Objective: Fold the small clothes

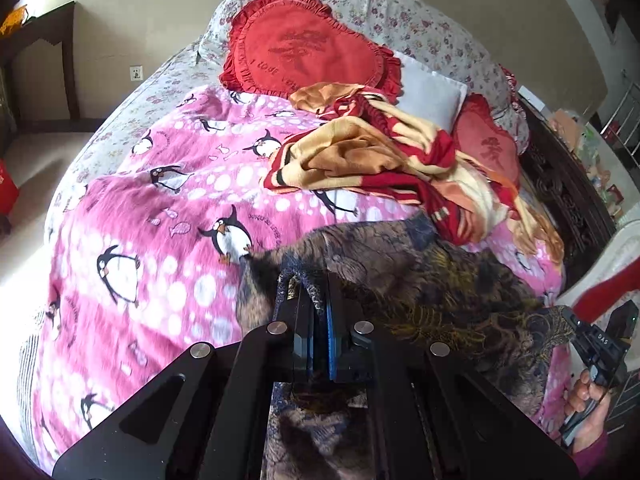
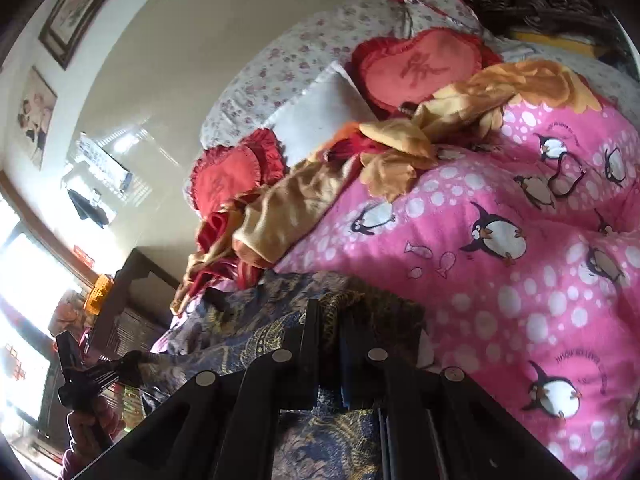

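Observation:
A dark patterned garment (image 1: 420, 280), navy, brown and gold, hangs stretched between both grippers above the pink penguin blanket (image 1: 160, 200). My left gripper (image 1: 316, 292) is shut on its edge, with cloth bunched between the fingers. My right gripper shows at the far right of the left wrist view (image 1: 568, 316), shut on the other end. In the right wrist view, the right gripper (image 2: 332, 312) is shut on the garment (image 2: 248, 320), and the left gripper (image 2: 132, 360) holds the far end at lower left.
A crumpled red, yellow and orange blanket (image 1: 380, 160) lies on the bed behind the garment. Red heart cushions (image 1: 308, 44) and a white pillow (image 1: 432, 96) sit at the head. A dark carved footboard (image 1: 560, 184) is at right, a dark side table (image 1: 36, 40) at left.

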The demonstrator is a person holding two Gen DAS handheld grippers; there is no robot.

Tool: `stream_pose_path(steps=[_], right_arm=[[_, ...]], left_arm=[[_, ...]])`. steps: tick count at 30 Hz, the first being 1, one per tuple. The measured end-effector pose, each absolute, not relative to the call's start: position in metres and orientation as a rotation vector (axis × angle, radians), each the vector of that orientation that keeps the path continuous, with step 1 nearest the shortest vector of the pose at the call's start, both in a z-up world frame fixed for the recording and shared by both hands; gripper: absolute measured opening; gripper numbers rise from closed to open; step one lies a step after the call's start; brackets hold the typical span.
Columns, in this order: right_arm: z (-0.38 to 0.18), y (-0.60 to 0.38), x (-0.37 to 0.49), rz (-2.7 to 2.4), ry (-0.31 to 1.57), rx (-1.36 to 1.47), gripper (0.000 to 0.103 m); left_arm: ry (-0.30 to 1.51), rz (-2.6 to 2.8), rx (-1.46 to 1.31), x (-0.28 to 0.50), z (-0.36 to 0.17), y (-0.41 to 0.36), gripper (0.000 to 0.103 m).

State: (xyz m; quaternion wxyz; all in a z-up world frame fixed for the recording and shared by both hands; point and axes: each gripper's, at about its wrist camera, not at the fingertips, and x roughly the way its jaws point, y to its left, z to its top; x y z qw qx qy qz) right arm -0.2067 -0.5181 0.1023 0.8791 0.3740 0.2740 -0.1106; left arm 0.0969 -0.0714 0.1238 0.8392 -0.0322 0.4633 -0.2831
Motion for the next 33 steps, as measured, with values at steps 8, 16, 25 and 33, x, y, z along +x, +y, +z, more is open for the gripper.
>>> stream_pose_path(steps=[8, 16, 25, 33], right_arm=[[0.105, -0.520, -0.213, -0.258, 0.584, 0.758, 0.016], [0.123, -0.449, -0.216, -0.062, 0.662, 0.518, 0.017], [0.060, -0.355, -0.107, 0.198, 0.944, 0.344, 0.017], [0.096, -0.403, -0.044, -0.025, 0.715, 0.332, 0.017]], left_arm=[[0.994, -0.648, -0.026, 0.103, 0.122, -0.074, 0.042], [0.881, -0.734, 0.063, 0.047, 0.147, -0.054, 0.063], [1.052, -0.835, 0.423, -0.003, 0.076, -0.122, 0.063], [1.004, -0.691, 0.215, 0.103, 0.108, -0.148, 0.063]])
